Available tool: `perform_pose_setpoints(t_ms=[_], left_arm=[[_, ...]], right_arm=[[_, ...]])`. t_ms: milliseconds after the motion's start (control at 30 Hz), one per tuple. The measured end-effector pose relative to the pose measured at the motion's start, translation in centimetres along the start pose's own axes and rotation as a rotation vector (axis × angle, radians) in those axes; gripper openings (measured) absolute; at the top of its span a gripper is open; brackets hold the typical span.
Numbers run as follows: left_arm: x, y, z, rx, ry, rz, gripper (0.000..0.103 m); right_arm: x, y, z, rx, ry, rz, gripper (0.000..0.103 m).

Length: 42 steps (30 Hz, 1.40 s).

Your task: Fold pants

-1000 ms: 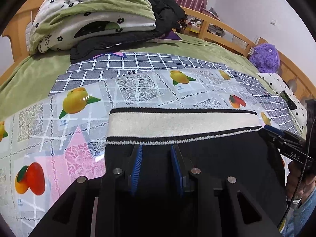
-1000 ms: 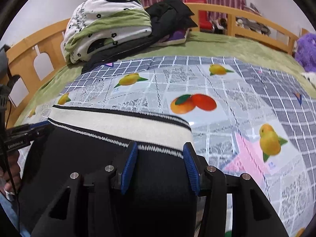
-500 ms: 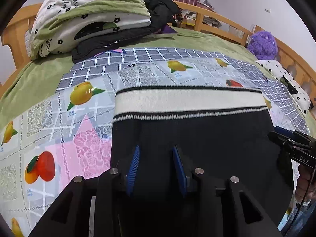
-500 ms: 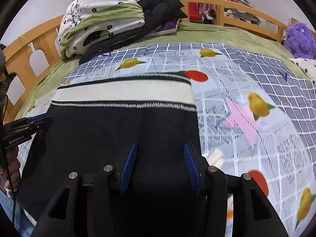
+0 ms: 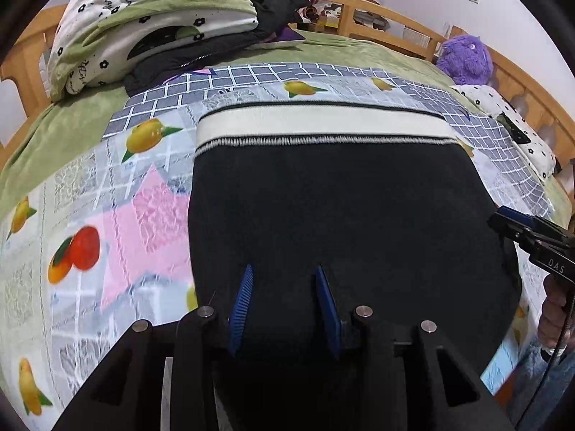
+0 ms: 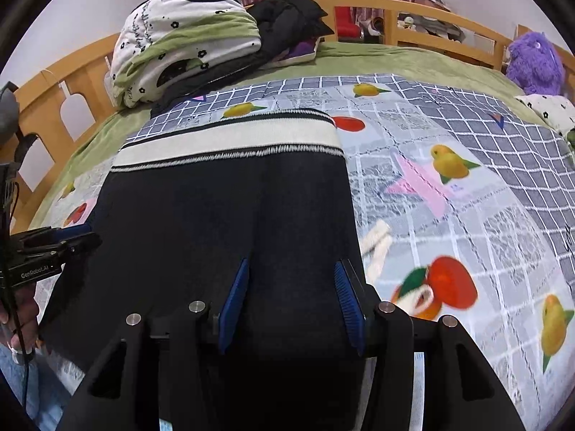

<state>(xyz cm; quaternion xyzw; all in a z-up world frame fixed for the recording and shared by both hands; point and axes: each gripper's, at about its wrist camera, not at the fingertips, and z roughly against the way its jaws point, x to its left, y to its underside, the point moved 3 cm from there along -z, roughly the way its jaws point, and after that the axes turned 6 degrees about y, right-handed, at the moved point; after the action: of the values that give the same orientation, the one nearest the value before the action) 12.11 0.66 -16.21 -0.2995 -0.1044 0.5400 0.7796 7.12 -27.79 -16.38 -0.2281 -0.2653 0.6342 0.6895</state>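
My left gripper (image 5: 284,280) has its blue pads apart, and black cloth fills the gap between them. I cannot tell if it pinches the cloth. My right gripper (image 6: 291,276) looks the same, with pads apart over the cloth, so I cannot tell there either. The pants (image 5: 334,208) lie flat on a fruit-print sheet (image 5: 118,215) on the bed (image 5: 72,107). The white waistband (image 5: 323,127) is at the far end. A folded quilt (image 5: 151,25) and a purple plush toy (image 5: 465,59) sit farther back on the bed.
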Motion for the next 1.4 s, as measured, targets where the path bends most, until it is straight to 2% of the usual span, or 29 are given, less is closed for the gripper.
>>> perform_pose_setpoints(t_ms=[233,300,400,467,567,633,767,833,867,900,967,1000,1067,1233,1400], left_arm=[[-0.9,2.4,1.5,0.014,-0.077,-0.013,0.035],[-1.0,3.3,2.1,0.01,-0.097,-0.01,0.036],[-0.9,4.7,3.6,-0.012,-0.123,0.022,0.036],[-1.3,5.3,5.0,-0.01,-0.165,0.021,0.036],[-2.2,5.8,7.4,-0.024,-0.197,0.037,0.036],[-3.2,6.1,9.2,-0.05,-0.202,0.053,0.047],[-5.4,6.5,11.9,-0.117,-0.238,0.059,0.052],[-6.6,6.5,13.0,-0.146,-0.252,0.058,0.065],[-7.0,6.4,13.4,-0.159,-0.26,0.057,0.066],[-7.4,6.3,14.0,-0.175,-0.273,0.058,0.068],[-7.8,6.0,14.7,-0.192,-0.281,0.071,0.073],[-7.8,5.9,15.0,-0.2,-0.279,0.081,0.077],[-7.6,5.7,15.1,-0.208,-0.281,0.107,0.077],[-8.1,5.8,15.0,-0.184,-0.272,0.13,0.077],[-9.2,5.9,15.4,-0.195,-0.27,0.111,0.079]], right_arm=[[-0.6,3.2,1.7,0.021,-0.013,0.02,0.05],[-0.8,3.6,2.2,0.013,-0.008,0.034,0.05],[-1.1,3.6,3.1,0.048,-0.012,0.035,0.05],[-1.3,3.3,4.1,0.065,0.02,0.041,0.05],[-1.0,3.3,6.6,0.039,0.059,0.09,0.051],[-1.0,3.4,8.4,0.008,0.097,0.104,0.052],[-1.4,3.8,11.9,-0.048,0.095,0.04,0.053],[-1.7,3.9,12.7,-0.046,0.088,-0.005,0.053],[-1.9,3.9,13.1,-0.042,0.081,-0.027,0.058],[-2.1,3.9,13.5,-0.04,0.077,-0.047,0.07],[-2.1,3.8,14.4,-0.073,0.061,-0.059,0.087],[-2.0,3.9,14.8,-0.091,0.062,-0.055,0.091],[-1.7,3.9,15.4,-0.115,0.07,-0.037,0.096],[-0.9,4.9,15.9,-0.096,0.054,0.0,0.099],[-0.4,5.9,16.3,-0.083,0.065,0.001,0.099]])
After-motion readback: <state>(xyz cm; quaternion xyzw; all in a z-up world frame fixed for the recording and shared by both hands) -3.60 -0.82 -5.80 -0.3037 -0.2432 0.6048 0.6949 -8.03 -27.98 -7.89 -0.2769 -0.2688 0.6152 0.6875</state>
